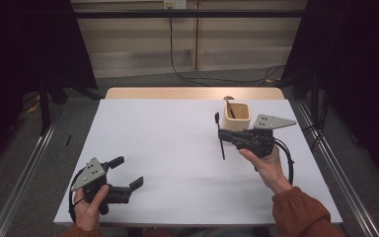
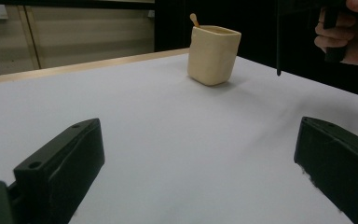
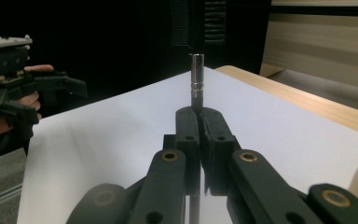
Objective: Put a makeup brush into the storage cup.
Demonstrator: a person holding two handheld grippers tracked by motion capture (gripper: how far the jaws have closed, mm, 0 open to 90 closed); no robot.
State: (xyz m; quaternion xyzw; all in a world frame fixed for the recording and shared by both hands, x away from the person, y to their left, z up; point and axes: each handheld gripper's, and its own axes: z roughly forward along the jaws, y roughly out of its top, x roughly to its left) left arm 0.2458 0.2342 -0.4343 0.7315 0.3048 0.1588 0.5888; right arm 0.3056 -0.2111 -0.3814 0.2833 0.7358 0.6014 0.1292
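The right gripper (image 1: 223,134) was clamped on a thin black utensil (image 1: 220,138), held upright just left of the cream cup (image 1: 237,116) at the table's (image 1: 168,148) far right. The left gripper (image 1: 128,174), jaws wide apart, hovered at the near left.

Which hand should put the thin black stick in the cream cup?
Right. The right gripper is already shut on the thin black stick, beside the cream square cup. The left gripper is open, far away at the near table edge.
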